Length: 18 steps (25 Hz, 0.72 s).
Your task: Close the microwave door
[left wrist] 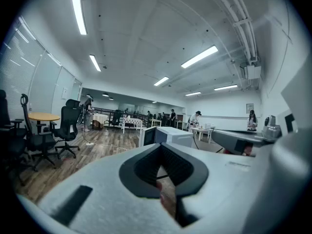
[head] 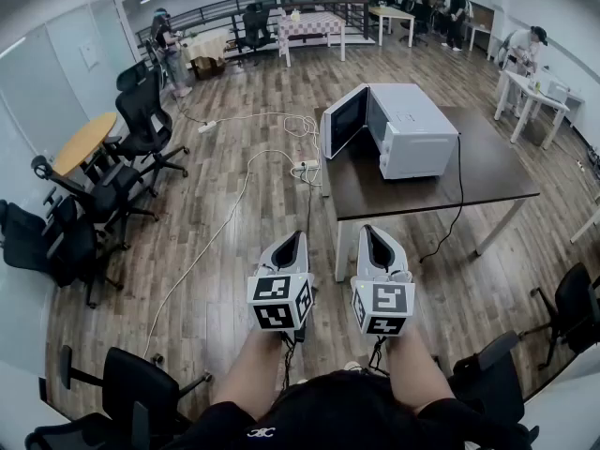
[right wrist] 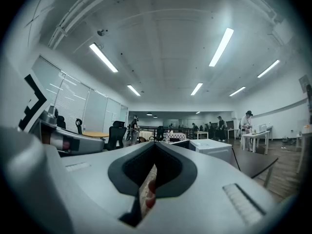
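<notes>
A white microwave (head: 412, 129) stands on a dark brown table (head: 497, 172) ahead of me, its door (head: 343, 120) swung open to the left. Both grippers are held side by side, well short of the table's near edge and apart from the microwave. My left gripper (head: 292, 238) is shut with nothing in it, and so is my right gripper (head: 371, 231). The left gripper view looks past the left gripper (left wrist: 160, 146) to the far microwave (left wrist: 170, 135) and its open door (left wrist: 147, 136). Beyond the right gripper (right wrist: 155, 144) in its own view lies the microwave (right wrist: 209, 149).
Black office chairs (head: 141, 129) and a round wooden table (head: 82, 142) stand at the left. A white cable with a power strip (head: 304, 167) lies on the wood floor. The microwave's black cord (head: 457, 204) hangs over the table's front. White tables (head: 530, 97) and people are farther back.
</notes>
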Each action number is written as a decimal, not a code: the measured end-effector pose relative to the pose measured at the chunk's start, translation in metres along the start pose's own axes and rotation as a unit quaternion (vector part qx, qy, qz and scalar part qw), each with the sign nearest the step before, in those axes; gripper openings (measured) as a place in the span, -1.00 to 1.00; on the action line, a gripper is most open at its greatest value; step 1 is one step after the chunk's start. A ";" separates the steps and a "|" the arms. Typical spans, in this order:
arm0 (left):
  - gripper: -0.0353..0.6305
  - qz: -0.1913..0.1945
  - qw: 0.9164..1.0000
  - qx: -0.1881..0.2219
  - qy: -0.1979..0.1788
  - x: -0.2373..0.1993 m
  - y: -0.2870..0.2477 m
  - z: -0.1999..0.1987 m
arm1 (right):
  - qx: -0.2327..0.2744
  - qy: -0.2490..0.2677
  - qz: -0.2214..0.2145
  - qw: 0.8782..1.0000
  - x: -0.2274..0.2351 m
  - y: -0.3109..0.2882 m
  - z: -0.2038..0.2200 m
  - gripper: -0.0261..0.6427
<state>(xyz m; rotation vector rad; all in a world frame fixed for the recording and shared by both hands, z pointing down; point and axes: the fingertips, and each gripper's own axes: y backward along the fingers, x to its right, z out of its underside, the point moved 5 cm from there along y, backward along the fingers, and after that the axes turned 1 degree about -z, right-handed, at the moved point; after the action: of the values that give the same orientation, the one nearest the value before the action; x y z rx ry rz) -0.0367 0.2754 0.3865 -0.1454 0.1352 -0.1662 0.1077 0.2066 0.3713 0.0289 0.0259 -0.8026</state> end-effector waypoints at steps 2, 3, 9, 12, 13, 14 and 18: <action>-0.87 -0.004 1.000 -0.001 -0.007 0.003 -0.004 -0.001 | -0.002 0.000 -0.001 1.000 0.004 -0.002 0.000 -0.90; -0.87 -0.005 1.000 -0.001 -0.010 0.004 -0.006 -0.001 | -0.001 -0.001 -0.002 1.000 0.006 -0.003 0.000 -0.90; -0.87 -0.010 1.000 -0.007 -0.018 0.012 -0.018 -0.002 | 0.009 -0.017 -0.011 1.000 0.018 -0.008 -0.002 -0.89; -0.87 -0.012 1.000 -0.008 -0.019 0.015 -0.027 -0.003 | 0.011 -0.024 -0.014 1.000 0.026 -0.013 -0.001 -0.89; -0.87 -0.012 1.000 -0.009 -0.019 0.017 -0.031 -0.003 | 0.012 -0.024 -0.015 1.000 0.030 -0.015 -0.001 -0.89; -0.87 -0.012 1.000 -0.010 -0.019 0.020 -0.035 -0.002 | 0.012 -0.024 -0.016 1.000 0.035 -0.017 0.001 -0.89; -0.87 -0.013 1.000 -0.011 -0.017 0.033 -0.052 -0.002 | 0.012 -0.023 -0.018 0.999 0.056 -0.021 0.003 -0.89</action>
<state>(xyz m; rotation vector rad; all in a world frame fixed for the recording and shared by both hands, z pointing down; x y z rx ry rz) -0.0128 0.2188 0.3882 -0.1718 0.1004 -0.1876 0.1309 0.1517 0.3717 0.0323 -0.0277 -0.8390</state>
